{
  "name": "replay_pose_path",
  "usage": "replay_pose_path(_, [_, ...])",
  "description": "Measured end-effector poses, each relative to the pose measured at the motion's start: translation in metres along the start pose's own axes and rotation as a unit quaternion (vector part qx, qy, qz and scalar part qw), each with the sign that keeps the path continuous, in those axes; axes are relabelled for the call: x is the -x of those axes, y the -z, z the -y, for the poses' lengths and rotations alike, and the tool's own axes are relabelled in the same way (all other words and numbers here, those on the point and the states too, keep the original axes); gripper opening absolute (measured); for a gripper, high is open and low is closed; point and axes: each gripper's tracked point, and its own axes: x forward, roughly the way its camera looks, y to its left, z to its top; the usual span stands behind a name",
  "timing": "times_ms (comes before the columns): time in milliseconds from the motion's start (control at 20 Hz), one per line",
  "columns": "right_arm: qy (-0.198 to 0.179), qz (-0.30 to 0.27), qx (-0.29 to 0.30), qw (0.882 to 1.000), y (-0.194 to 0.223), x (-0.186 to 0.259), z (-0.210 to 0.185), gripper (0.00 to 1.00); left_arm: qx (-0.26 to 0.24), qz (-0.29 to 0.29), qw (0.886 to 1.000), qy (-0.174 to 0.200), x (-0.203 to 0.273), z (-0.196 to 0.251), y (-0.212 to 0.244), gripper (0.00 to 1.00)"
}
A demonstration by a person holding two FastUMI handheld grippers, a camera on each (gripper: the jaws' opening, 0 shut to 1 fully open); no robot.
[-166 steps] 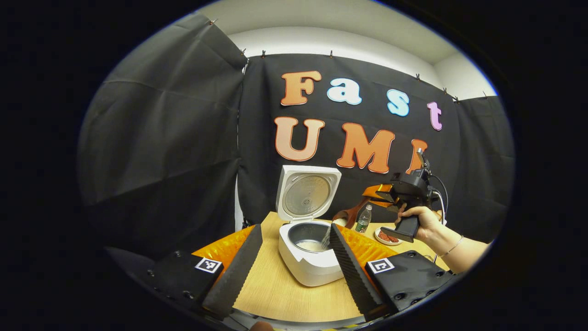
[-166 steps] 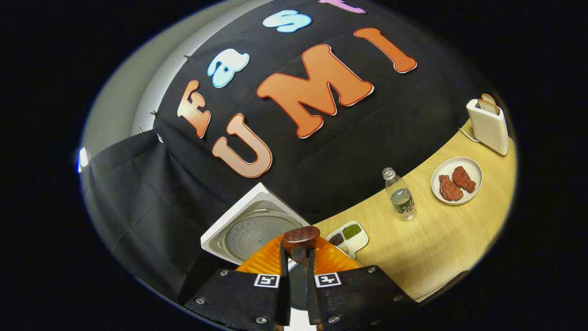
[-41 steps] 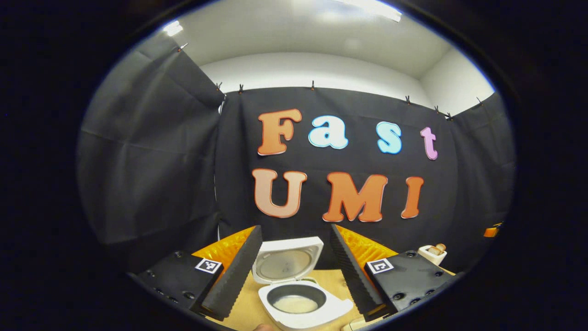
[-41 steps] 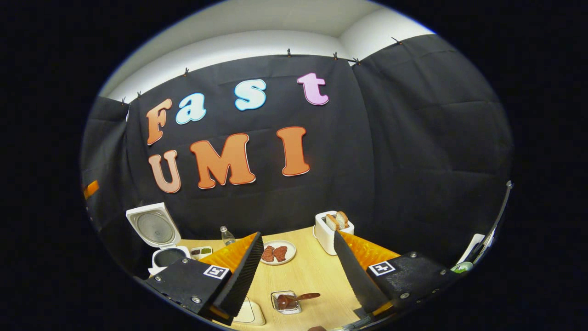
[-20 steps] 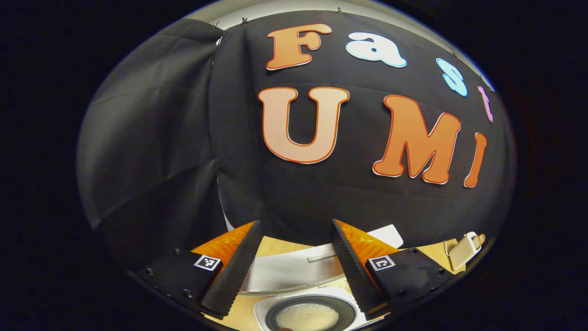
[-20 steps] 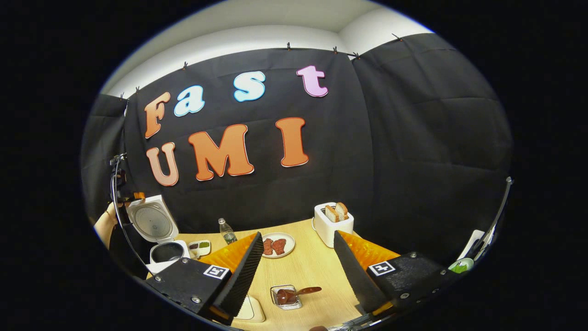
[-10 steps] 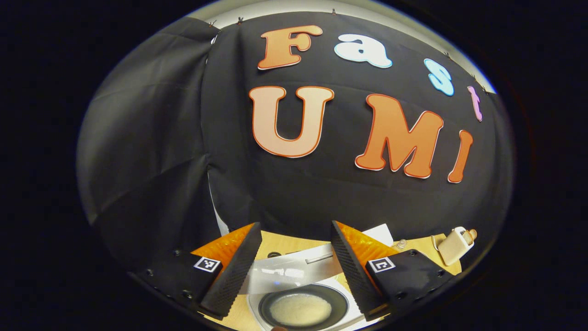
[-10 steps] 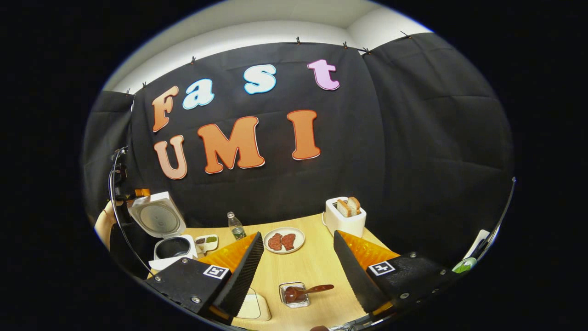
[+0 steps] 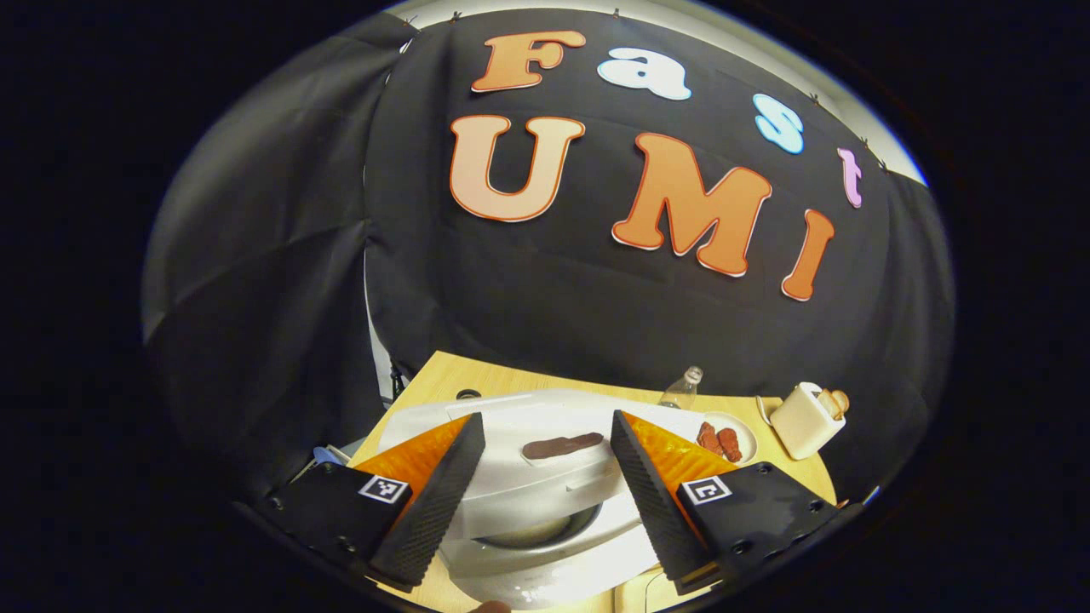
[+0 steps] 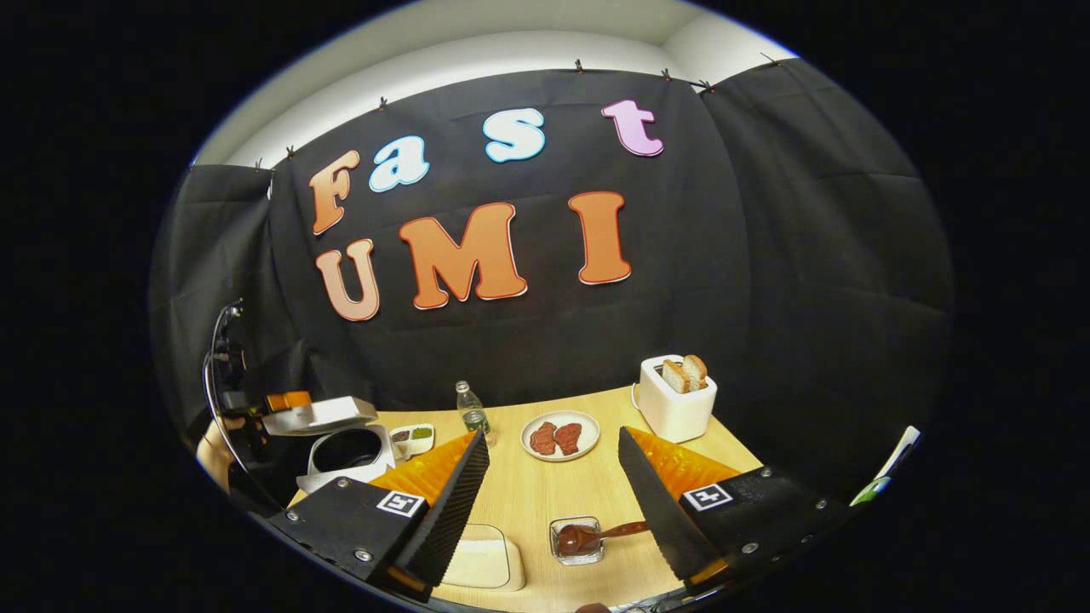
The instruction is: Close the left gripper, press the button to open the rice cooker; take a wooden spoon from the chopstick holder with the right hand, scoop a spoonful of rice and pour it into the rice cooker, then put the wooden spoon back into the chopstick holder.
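Left gripper [image 9: 545, 464]: your jaws stand wide open at the bottom of the left gripper view. They hold nothing. They hang over the rice cooker lid.
Rice cooker [image 9: 545, 511]: it sits low in the middle of the left gripper view, between your two fingers. In the right gripper view you see it at the lower left [image 10: 349, 455].
Lid [image 9: 545, 426]: it is tipped down, almost flat over the pot. A gap is left under it. A dark strip sits on top of the lid.
Rice [image 9: 532, 535]: a pale bit shows in the gap under the lid, inside the pot.
Right gripper [image 10: 553, 485]: your jaws stand wide open at the bottom of the right gripper view. They hold nothing.
Wooden spoon [image 10: 596, 535]: it is low in the middle of the right gripper view. Its bowl end rests in the small clear holder [image 10: 577, 541]. Its handle sticks out to the right, toward your right finger.
Table [image 10: 545, 494]: light wood, under everything.
Plate [image 10: 559, 435]: it is white with two red pieces on it, in the middle of the right gripper view.
Toaster [image 10: 677, 400]: white, with bread in it, right of the plate.
Bottle [image 10: 470, 415]: it stands left of the plate, near the back wall.
Small tray [image 10: 411, 438]: it lies between the bottle and the rice cooker.
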Motion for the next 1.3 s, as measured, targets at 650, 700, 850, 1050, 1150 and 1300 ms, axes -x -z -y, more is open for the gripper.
replay_pose_path(650, [-0.010, -0.056, 0.000, 0.998, 0.047, -0.008, -0.006, 0.95, -0.050, -0.044, 0.995, -0.076, -0.040, -0.014, 0.099, 1.00])
replay_pose_path(700, [-0.008, -0.058, -0.001, 0.998, 0.049, -0.009, -0.005, 0.95, -0.046, -0.041, 0.995, -0.075, -0.037, -0.015, 0.097, 1.00])
replay_pose_path(850, [0.001, -0.063, 0.002, 0.998, 0.057, -0.010, 0.000, 0.95, -0.058, -0.034, 0.995, -0.073, -0.029, -0.016, 0.103, 1.00])
replay_pose_path(1050, [0.012, -0.056, 0.007, 0.998, 0.055, -0.008, 0.008, 0.95, -0.058, -0.051, 0.995, -0.060, -0.022, -0.017, 0.097, 1.00])
replay_pose_path(1150, [0.021, -0.045, 0.012, 0.999, 0.046, -0.007, 0.014, 0.95, -0.050, -0.031, 0.997, -0.054, -0.007, -0.018, 0.074, 1.00])
replay_pose_path(1300, [0.027, -0.024, 0.022, 0.999, 0.029, -0.006, 0.014, 0.95, -0.050, 0.014, 0.998, -0.036, 0.038, -0.010, 0.022, 1.00])
